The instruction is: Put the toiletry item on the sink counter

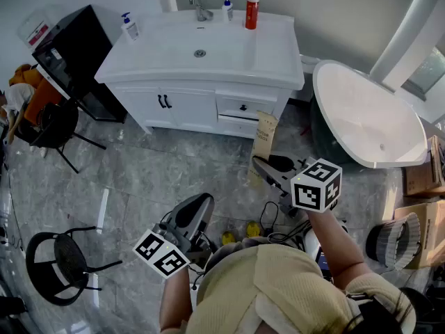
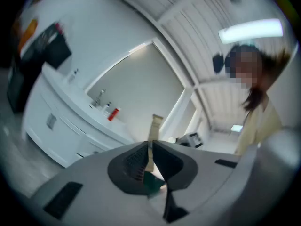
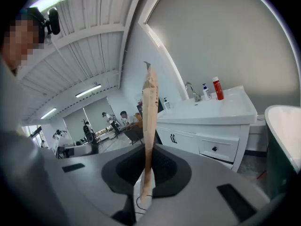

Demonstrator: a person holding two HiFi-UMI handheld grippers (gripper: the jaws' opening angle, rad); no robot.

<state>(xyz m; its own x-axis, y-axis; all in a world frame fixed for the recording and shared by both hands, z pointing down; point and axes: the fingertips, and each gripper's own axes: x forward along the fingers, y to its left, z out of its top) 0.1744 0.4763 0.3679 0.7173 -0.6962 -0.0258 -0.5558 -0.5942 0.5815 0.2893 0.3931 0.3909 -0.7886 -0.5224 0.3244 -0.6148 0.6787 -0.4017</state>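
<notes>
- The right gripper is held out ahead of the person, in front of the desk on its drawer side, and tips slightly downward. Its marker cube sits over the hand, so only the bare forearm shows behind it.
- Its jaws are clamped on a tan paper packet. The packet stands upright out of them, short of the desk and not touching it, above the grey floor.
- The left gripper is farther from the desk than the right one. It points about level toward the packet but is well apart from it.
- Its jaws are drawn almost together and clamp nothing. The far-off packet lines up with the thin slit between them.
- On the desk, a small pump bottle and a red bottle stand to the right of the faucet. A larger pump bottle stands at the desk's left corner.
- Both hands are hidden under the grippers and their cubes.
- The right gripper view shows the packet edge-on, so its face cannot be seen there, and its lower end drops out of sight between the jaws.
- The print on the packet in the head view is too small to read.
- The left gripper view is blurred, and the bottles on the desk are only smears of colour there.
</notes>
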